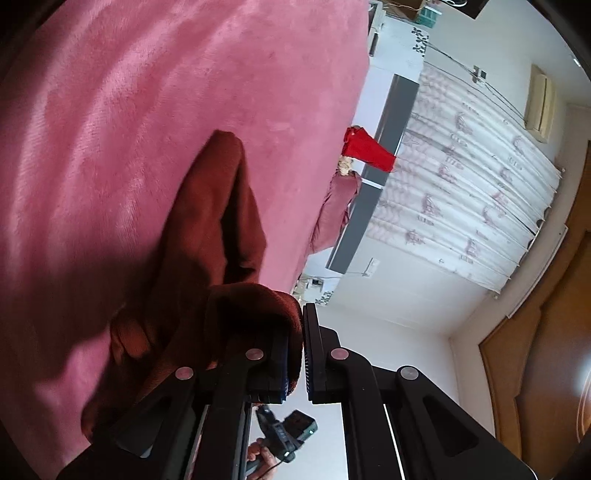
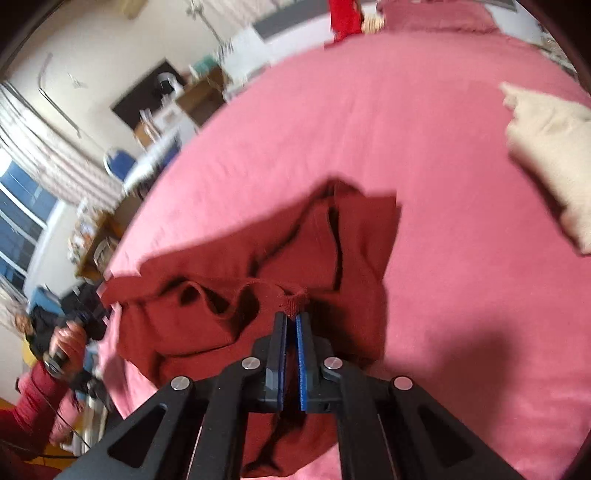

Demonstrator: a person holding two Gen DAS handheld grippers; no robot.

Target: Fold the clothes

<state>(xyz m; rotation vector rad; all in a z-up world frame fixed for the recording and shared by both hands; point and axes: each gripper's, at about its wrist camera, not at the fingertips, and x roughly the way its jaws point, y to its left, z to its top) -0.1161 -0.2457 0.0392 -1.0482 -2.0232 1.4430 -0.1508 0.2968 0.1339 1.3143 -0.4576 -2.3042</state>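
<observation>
A dark red knit garment (image 2: 236, 295) lies crumpled on the pink bed cover (image 2: 406, 129). My right gripper (image 2: 291, 315) is shut on a ribbed corner of the garment, which pokes out above its blue pads. In the left wrist view the same dark red garment (image 1: 218, 229) trails away across the pink bed cover (image 1: 147, 92), and my left gripper (image 1: 301, 314) is shut on a thick fold of it that bulges over the left finger. In the right wrist view the left gripper's handle (image 2: 74, 325) shows at the far left in a person's hand (image 2: 66, 343).
A cream pillow (image 2: 546, 147) lies on the bed at the right. A pink pillow (image 2: 432, 14) and a red cloth (image 2: 343, 14) sit at the bed's far end. Desks, shelves, curtains (image 1: 461, 166) and a window (image 2: 22, 221) line the room beyond the bed's left edge.
</observation>
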